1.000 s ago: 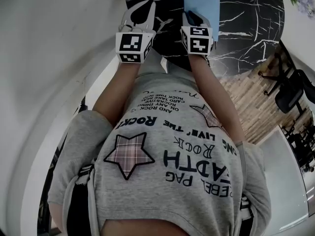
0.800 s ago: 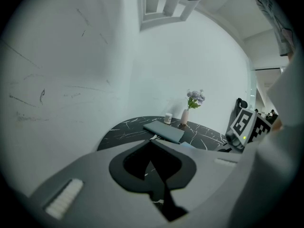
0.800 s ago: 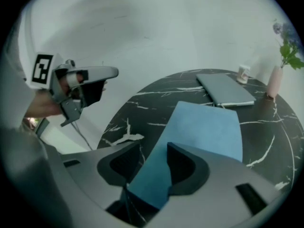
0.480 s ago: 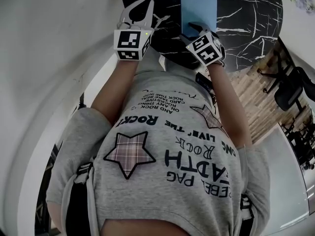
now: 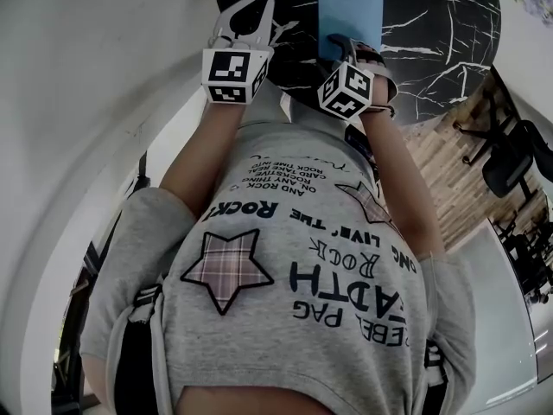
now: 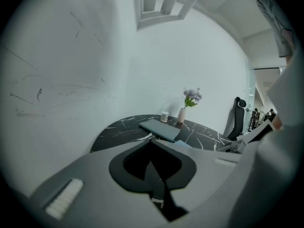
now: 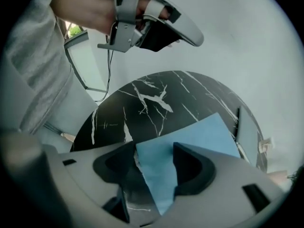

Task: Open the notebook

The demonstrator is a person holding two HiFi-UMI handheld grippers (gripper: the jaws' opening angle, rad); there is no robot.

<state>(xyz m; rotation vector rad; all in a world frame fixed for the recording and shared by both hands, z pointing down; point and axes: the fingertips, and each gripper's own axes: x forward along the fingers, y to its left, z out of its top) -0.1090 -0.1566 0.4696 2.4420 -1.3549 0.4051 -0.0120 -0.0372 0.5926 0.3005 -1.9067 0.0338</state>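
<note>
A light blue notebook (image 5: 350,11) lies shut and flat on the round black marble table (image 5: 432,24). My right gripper (image 5: 352,48) points steeply down at the notebook's near edge. In the right gripper view the notebook (image 7: 190,137) has its near corner between the jaws of the right gripper (image 7: 154,167). Those jaws are opening and the pads stand off the cover. My left gripper (image 5: 259,7) hovers to the left of the notebook over the table's edge, shut and holding nothing. It also shows in its own view (image 6: 152,144) and high in the right gripper view (image 7: 166,30).
A flat grey slab (image 6: 159,128), a small cup (image 6: 165,116) and a vase of flowers (image 6: 183,113) stand at the table's far side. An office chair (image 5: 510,162) stands on the wooden floor (image 5: 441,180) to the right. A white wall curves along the left.
My right gripper has rolled, its marker cube turning, and shifted slightly right and nearer along the notebook's near edge while its jaws spread. The left gripper has stayed put.
</note>
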